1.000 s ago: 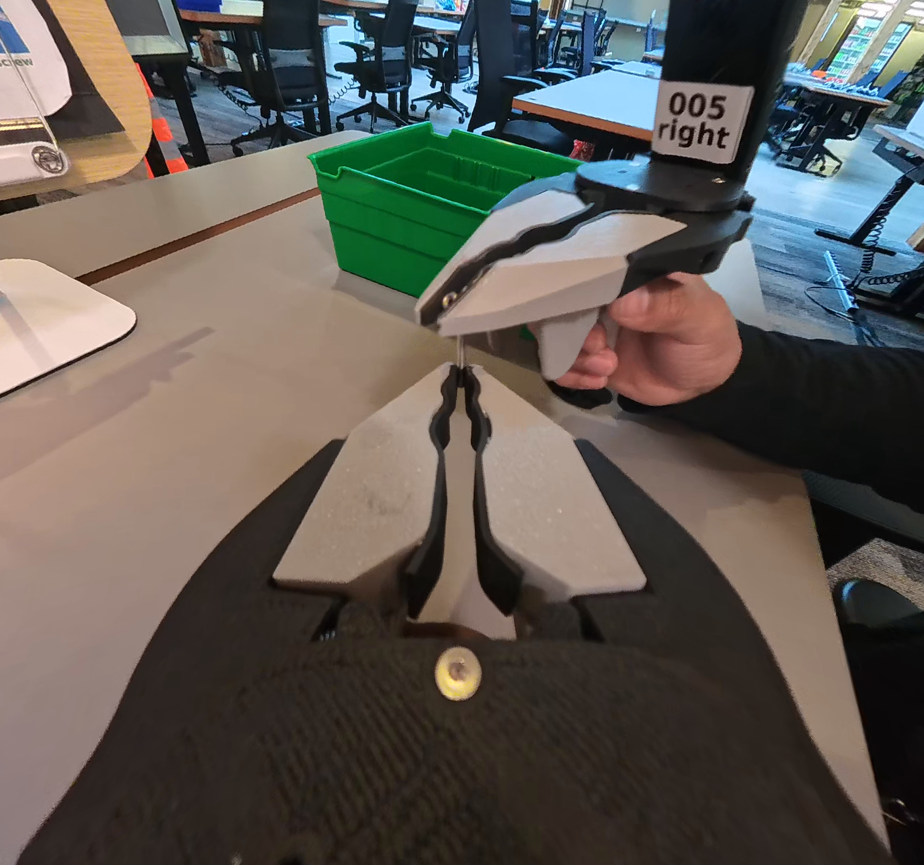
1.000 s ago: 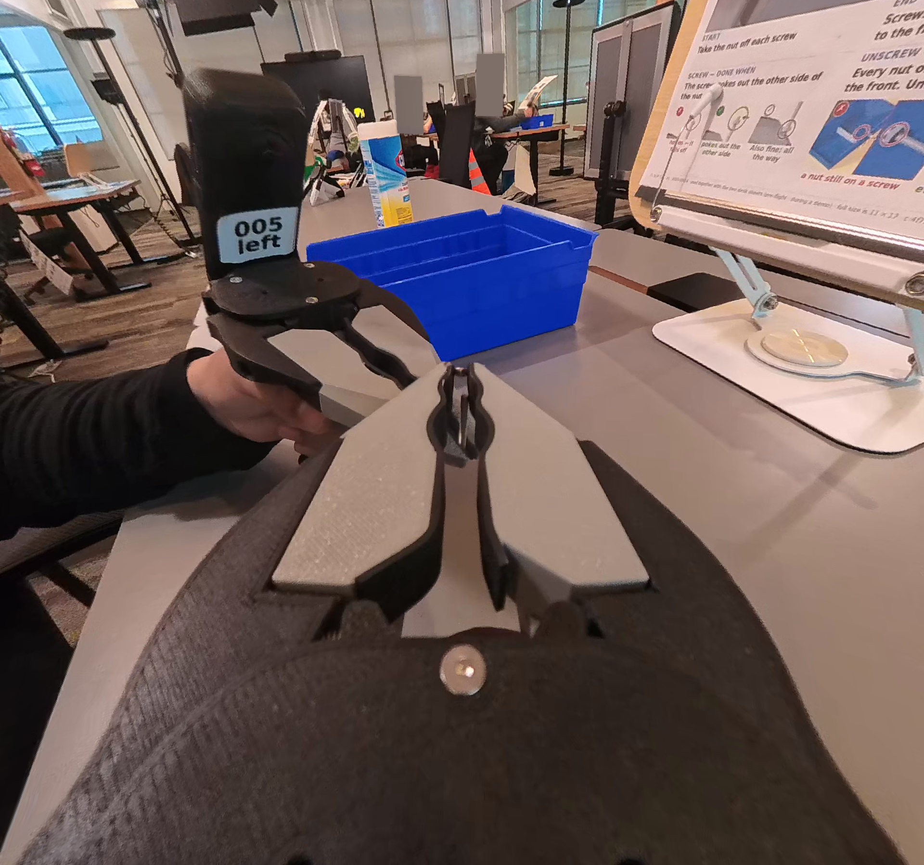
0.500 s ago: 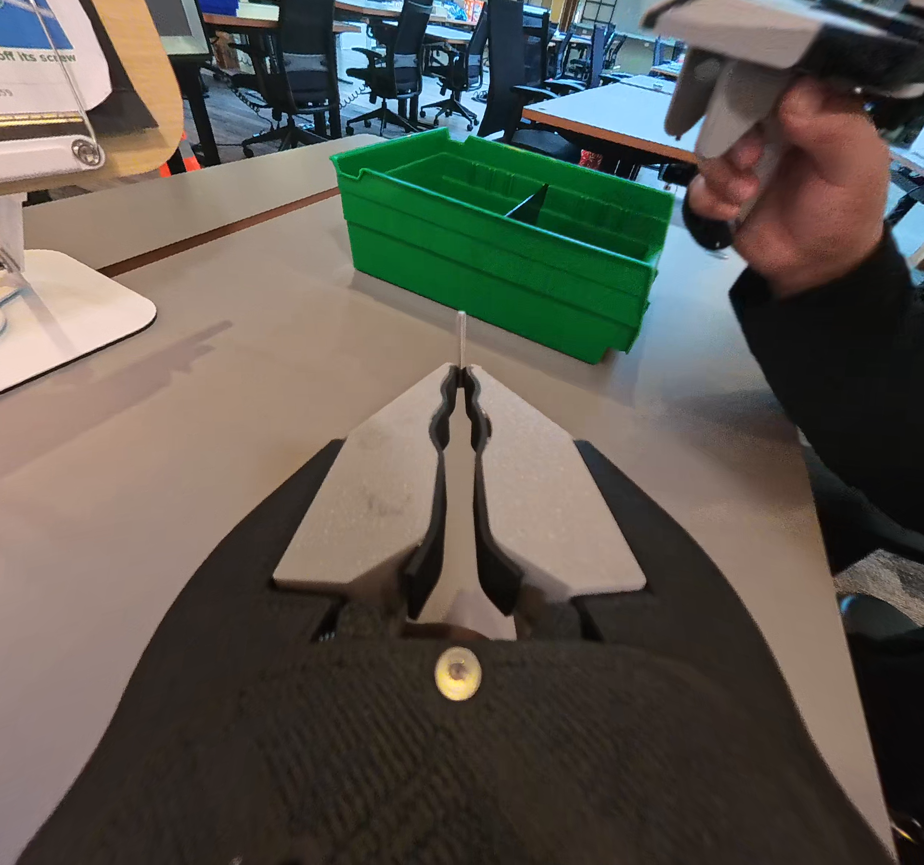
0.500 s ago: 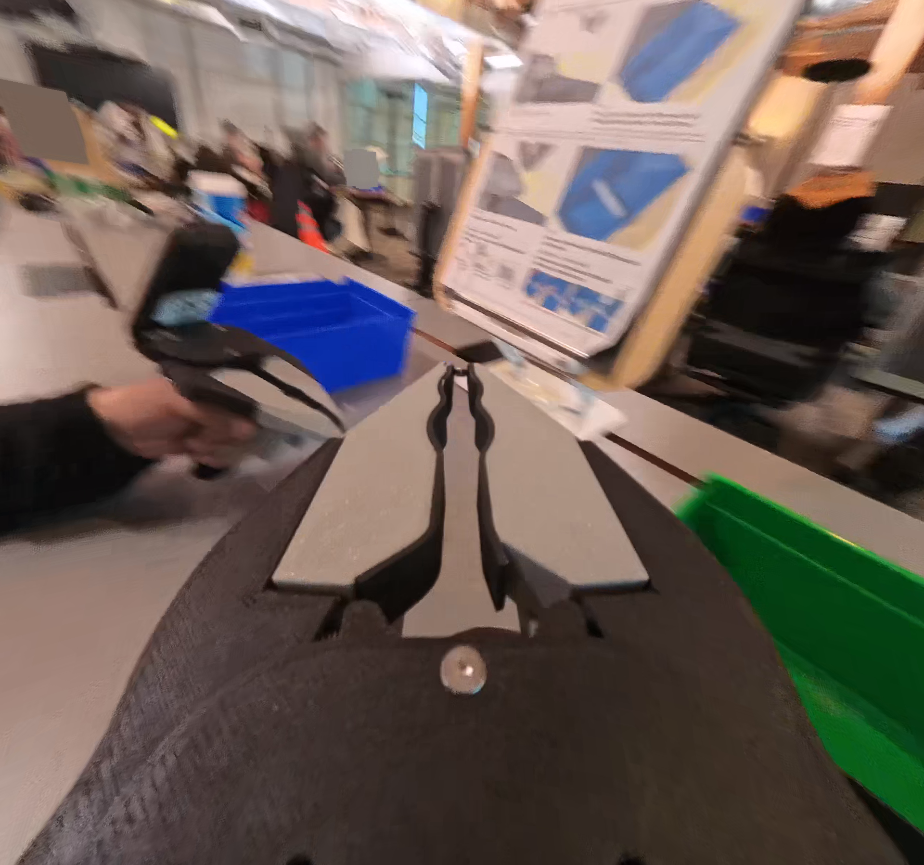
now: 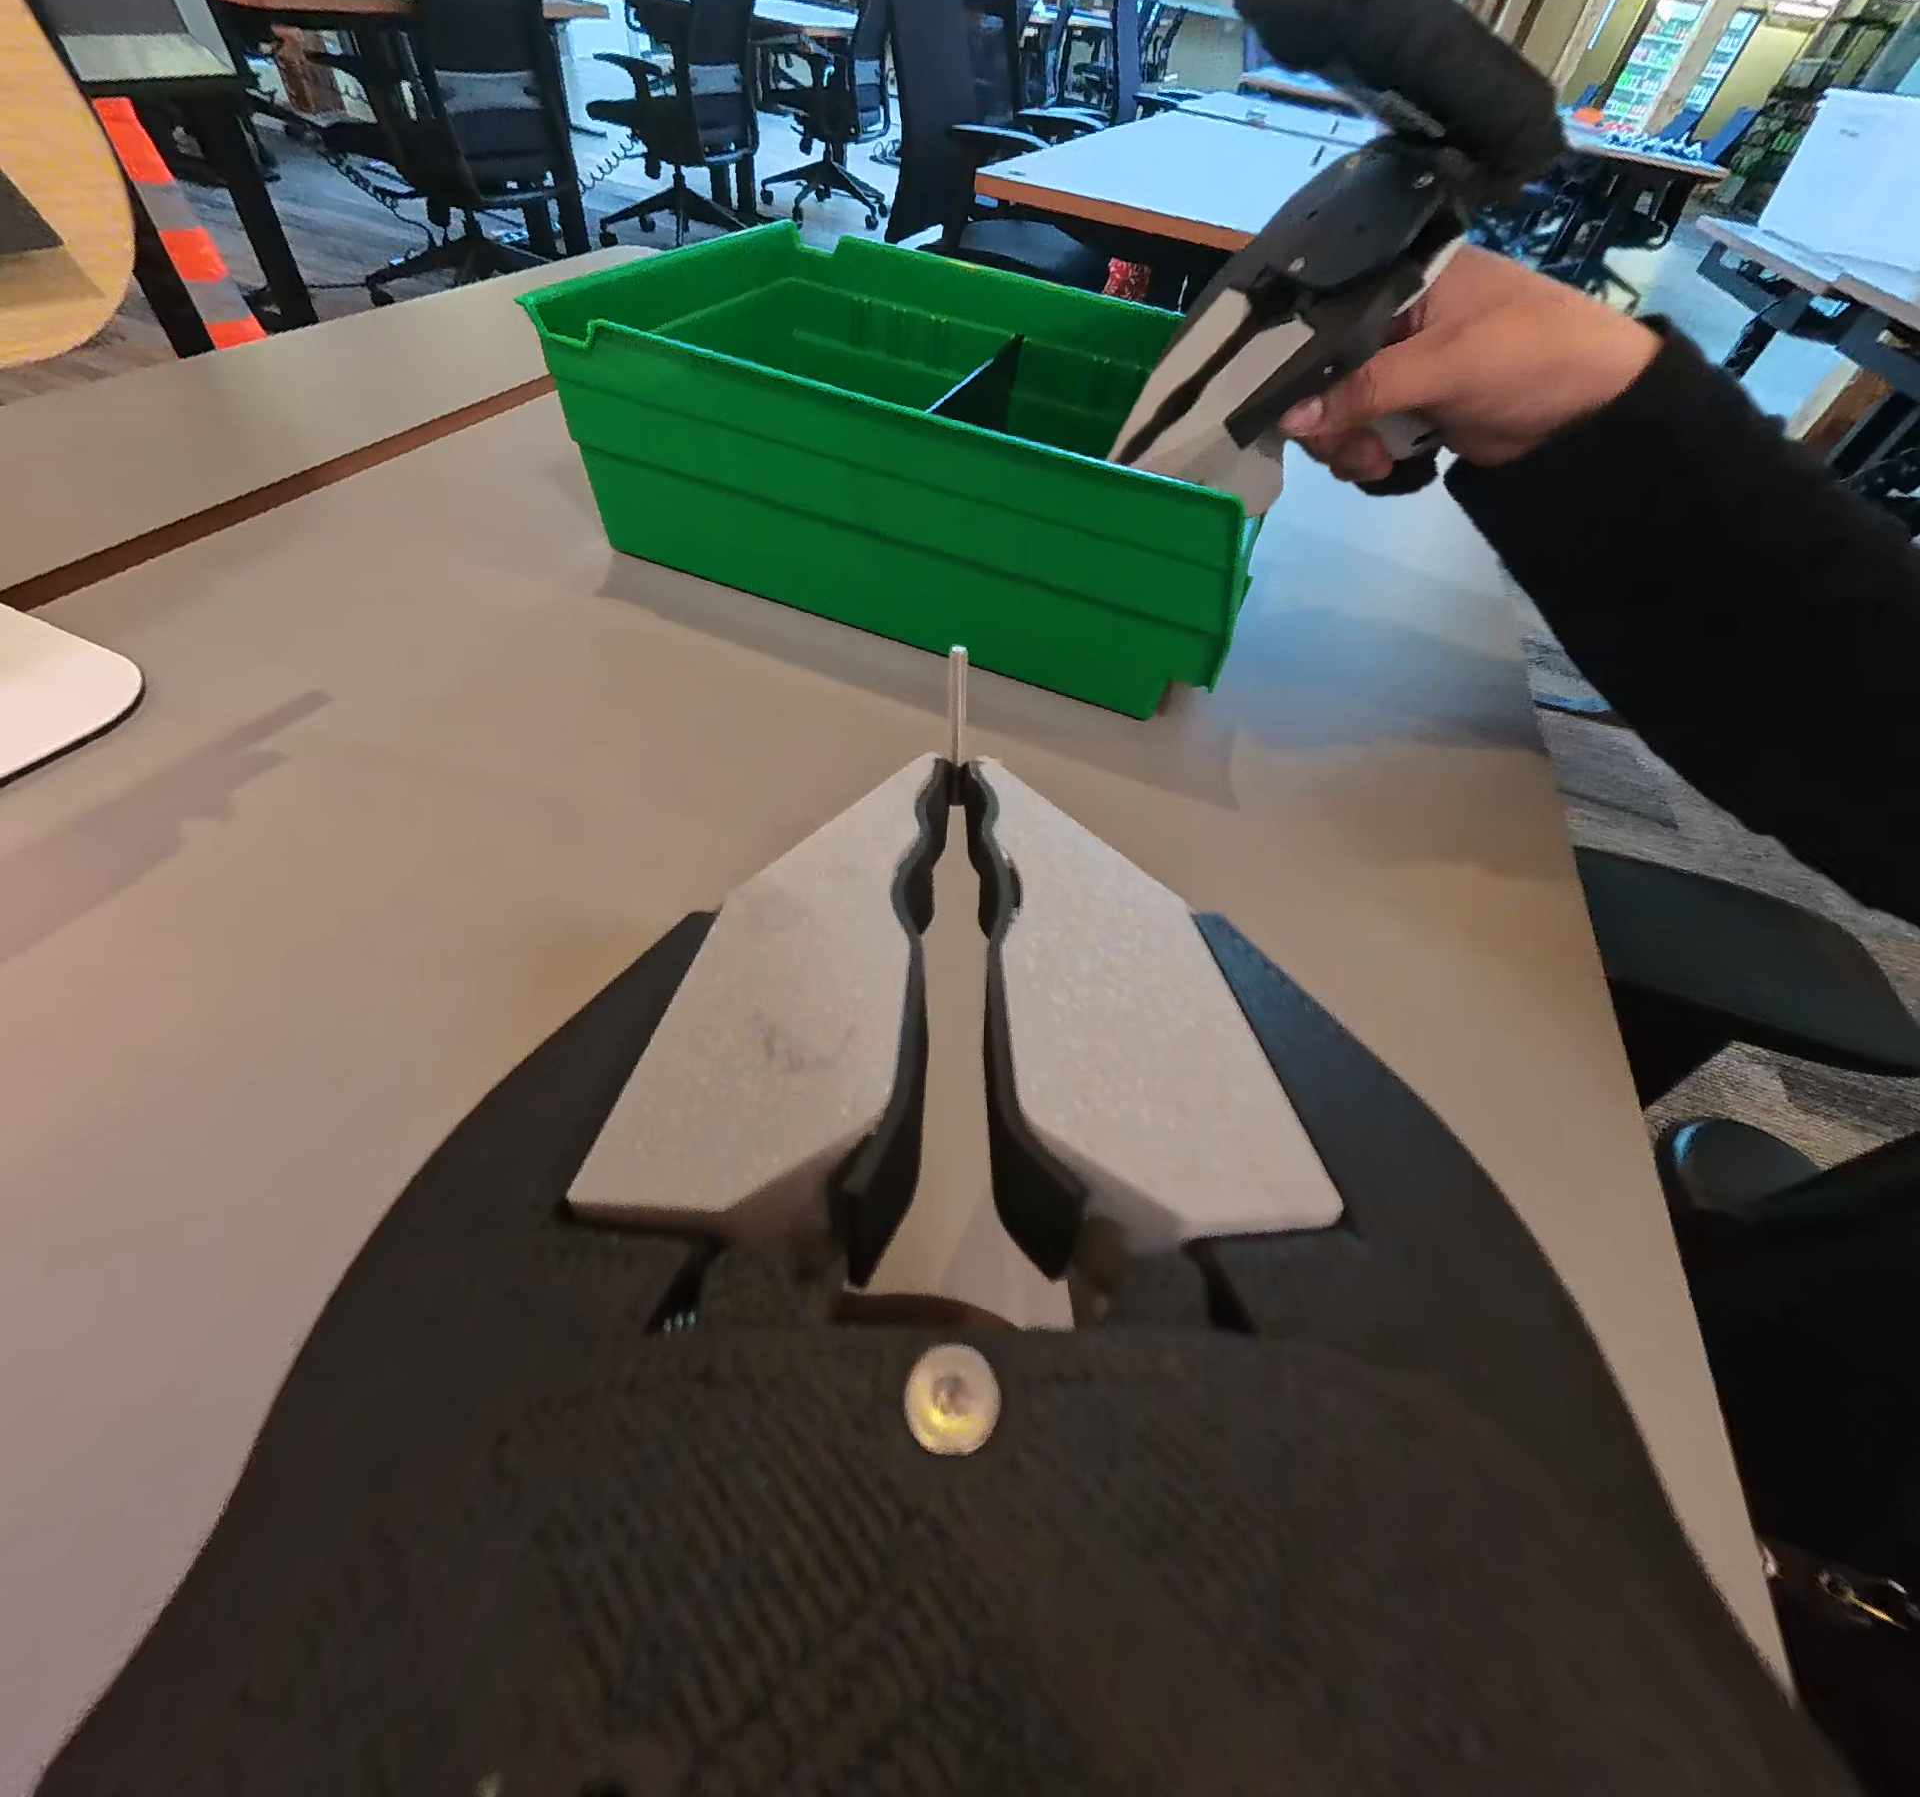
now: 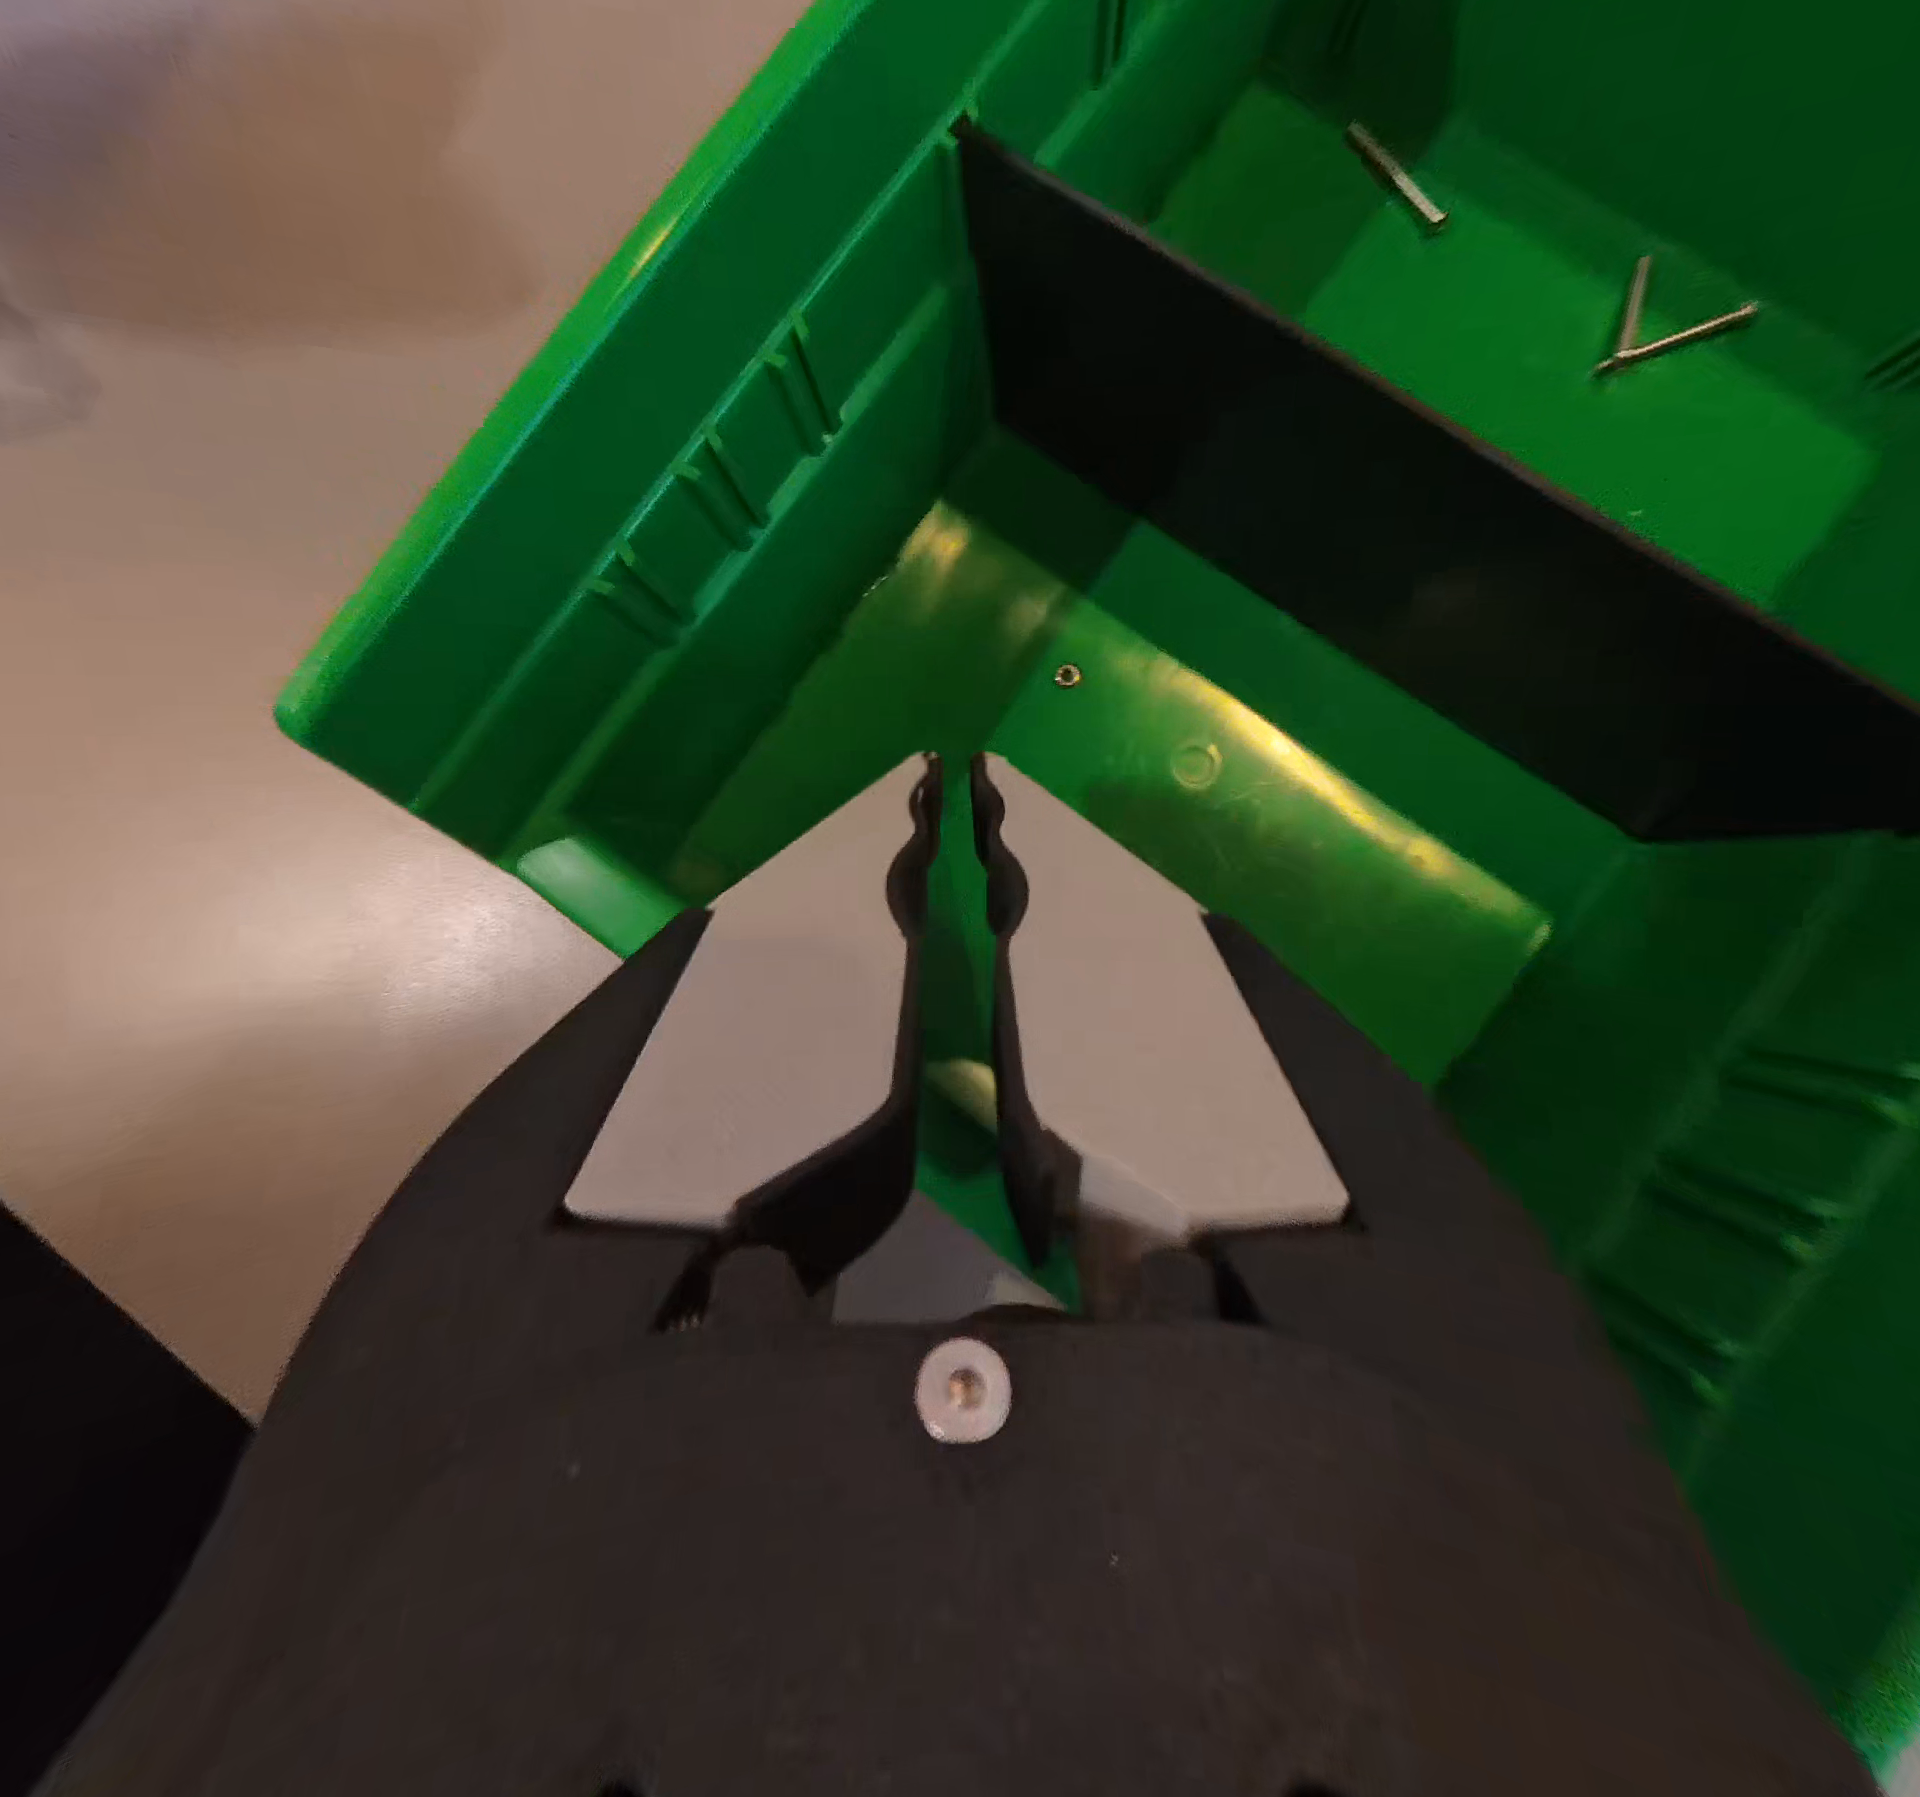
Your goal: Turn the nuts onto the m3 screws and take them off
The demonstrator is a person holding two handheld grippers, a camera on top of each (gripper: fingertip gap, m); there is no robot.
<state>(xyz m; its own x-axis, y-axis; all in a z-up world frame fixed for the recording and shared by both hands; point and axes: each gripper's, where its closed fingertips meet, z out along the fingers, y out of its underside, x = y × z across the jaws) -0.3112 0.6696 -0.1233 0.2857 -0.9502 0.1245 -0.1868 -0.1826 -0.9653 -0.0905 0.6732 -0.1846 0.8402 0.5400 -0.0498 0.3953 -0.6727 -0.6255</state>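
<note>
Left wrist view: the left claw (image 5: 957,768) is clenched on a thin silver screw (image 5: 956,703) that stands upright from its tips above the grey bench (image 5: 416,812). Beyond it sits the green bin (image 5: 894,521), with the right claw (image 5: 1127,448) tipped down into its near compartment. Right wrist view: the right claw (image 6: 954,762) is slightly parted, gripping nothing; a small nut (image 6: 1067,675) lies on the bin (image 6: 644,459) floor just ahead. Past the black divider (image 6: 1403,521), three screws (image 6: 1652,334) lie loose.

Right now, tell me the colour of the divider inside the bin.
Black divider, clearest in the right wrist view.
</note>
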